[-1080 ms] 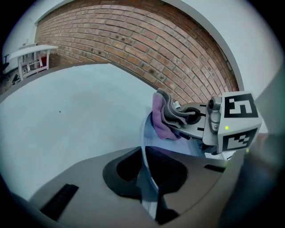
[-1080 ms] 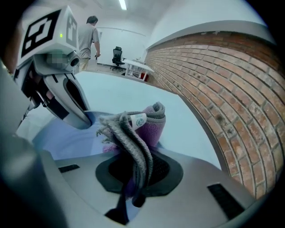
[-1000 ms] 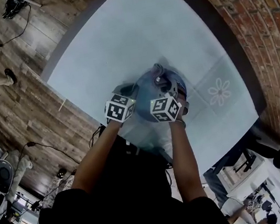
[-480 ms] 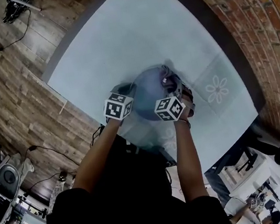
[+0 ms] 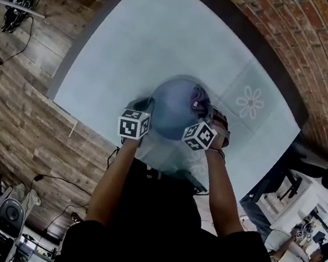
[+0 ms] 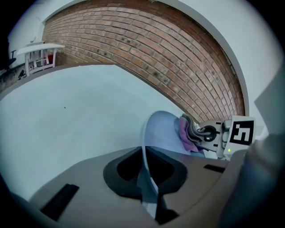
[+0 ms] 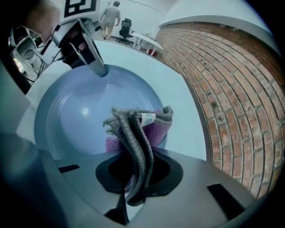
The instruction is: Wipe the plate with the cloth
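While the left claw [image 6: 149, 189] tightens on the plate [image 5: 172, 112] rim at the plate's 9 o'clock in head view, the right claw [image 7: 133, 178] is clamped on the folded cloth [image 7: 136, 127], which presses on the plate near its 3 o'clock rim. Plate sits mid-desk [image 5: 136, 38], just ahead of the person. Key relation: in the right gripper view the bare bowl opens from the cloth toward 10 o'clock, so I'd guess the next stroke sweeps that way, toward the left claw. Plate is round, no long axis; its face is turned to the right claw. Cloth bundle runs 6 to 12 out of the jaws. Can't tell if the plate is lifted off the desk.
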Action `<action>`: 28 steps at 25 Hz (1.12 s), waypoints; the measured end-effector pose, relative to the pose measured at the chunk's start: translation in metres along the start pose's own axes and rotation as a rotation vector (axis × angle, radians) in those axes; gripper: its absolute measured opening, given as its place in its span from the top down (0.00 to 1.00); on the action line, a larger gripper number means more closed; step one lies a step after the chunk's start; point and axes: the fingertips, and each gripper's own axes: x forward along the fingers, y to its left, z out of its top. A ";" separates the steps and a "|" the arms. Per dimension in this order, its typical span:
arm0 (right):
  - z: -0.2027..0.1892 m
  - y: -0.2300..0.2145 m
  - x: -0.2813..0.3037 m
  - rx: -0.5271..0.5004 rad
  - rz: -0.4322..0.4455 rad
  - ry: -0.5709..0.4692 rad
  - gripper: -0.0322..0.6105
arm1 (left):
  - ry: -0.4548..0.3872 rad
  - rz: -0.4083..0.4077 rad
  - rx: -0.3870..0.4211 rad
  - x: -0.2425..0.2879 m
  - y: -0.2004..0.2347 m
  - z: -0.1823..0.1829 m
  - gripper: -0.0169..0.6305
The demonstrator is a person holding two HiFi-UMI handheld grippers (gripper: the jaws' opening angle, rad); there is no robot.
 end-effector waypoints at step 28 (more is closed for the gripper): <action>0.011 0.128 -0.054 0.017 0.458 -0.003 0.86 | -0.021 -0.014 -0.043 -0.001 0.003 -0.002 0.90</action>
